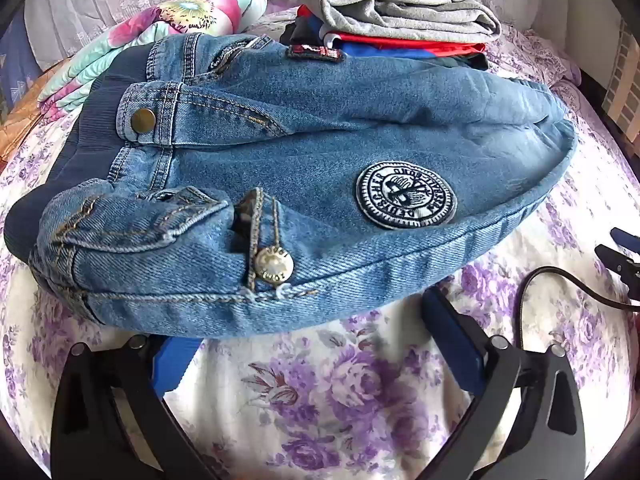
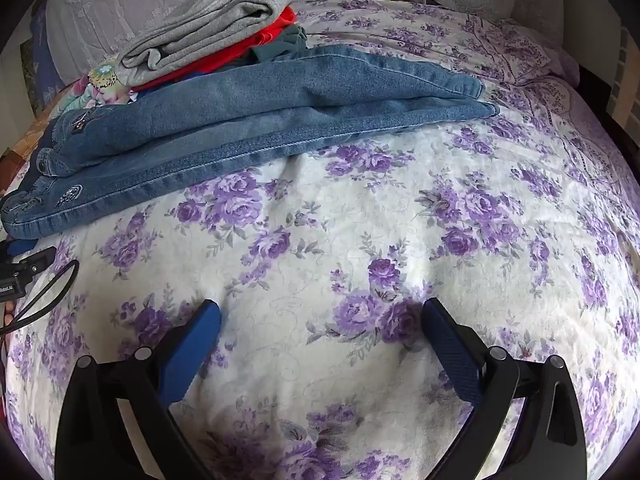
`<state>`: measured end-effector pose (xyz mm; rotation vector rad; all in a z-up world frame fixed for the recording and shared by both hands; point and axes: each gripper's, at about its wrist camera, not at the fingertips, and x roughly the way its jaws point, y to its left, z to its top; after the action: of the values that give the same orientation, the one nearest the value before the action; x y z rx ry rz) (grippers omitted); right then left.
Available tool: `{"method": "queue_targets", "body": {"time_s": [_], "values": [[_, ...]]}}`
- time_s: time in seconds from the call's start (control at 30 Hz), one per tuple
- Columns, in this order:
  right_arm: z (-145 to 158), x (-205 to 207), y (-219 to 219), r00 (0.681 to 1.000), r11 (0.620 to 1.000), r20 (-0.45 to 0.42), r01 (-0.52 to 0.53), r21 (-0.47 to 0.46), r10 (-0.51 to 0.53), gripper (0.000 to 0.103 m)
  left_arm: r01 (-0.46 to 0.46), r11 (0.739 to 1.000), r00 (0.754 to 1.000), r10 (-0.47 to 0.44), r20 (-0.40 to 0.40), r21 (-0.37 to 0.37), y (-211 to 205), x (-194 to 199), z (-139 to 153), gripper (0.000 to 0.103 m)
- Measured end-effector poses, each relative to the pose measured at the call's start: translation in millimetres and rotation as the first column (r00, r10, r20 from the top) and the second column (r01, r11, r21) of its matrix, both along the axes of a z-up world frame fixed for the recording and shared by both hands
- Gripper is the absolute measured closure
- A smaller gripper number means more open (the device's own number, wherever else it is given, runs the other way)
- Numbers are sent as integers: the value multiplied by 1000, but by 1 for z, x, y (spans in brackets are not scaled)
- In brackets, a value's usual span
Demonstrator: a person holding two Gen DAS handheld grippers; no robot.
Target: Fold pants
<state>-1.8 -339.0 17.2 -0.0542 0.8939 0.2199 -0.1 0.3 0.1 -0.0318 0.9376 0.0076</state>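
Blue denim pants (image 1: pixel 320 152) lie on the bed, folded lengthwise with one leg over the other. Their waistband is at the left and a round white patch (image 1: pixel 406 196) faces up. My left gripper (image 1: pixel 304 316) stands open at their near edge. The tip of its left finger (image 1: pixel 176 364) is hidden by the denim, and its right finger (image 1: pixel 452 340) is over the bedspread. In the right wrist view the pants (image 2: pixel 280 96) stretch from the left to their hems (image 2: pixel 480 96) at upper right. My right gripper (image 2: pixel 320 308) hangs open over bare bedspread, well short of the legs.
A purple-flowered bedspread (image 2: pixel 400 220) covers the bed. A stack of folded clothes (image 1: pixel 400 4), grey on top of red and blue, sits just behind the pants. A flowered pillow (image 1: pixel 180 20) lies at back left. A black cable (image 1: pixel 560 276) loops by the other gripper (image 1: pixel 620 256).
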Motion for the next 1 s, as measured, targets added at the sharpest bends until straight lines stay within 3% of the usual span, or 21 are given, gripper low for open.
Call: {"method": "queue_targets", "body": {"time_s": [1.0], "values": [[0,0,1,1000,999,5,1,-33,-1,3,0,1000,1000,0,-1,5,0,0,0,4]]}}
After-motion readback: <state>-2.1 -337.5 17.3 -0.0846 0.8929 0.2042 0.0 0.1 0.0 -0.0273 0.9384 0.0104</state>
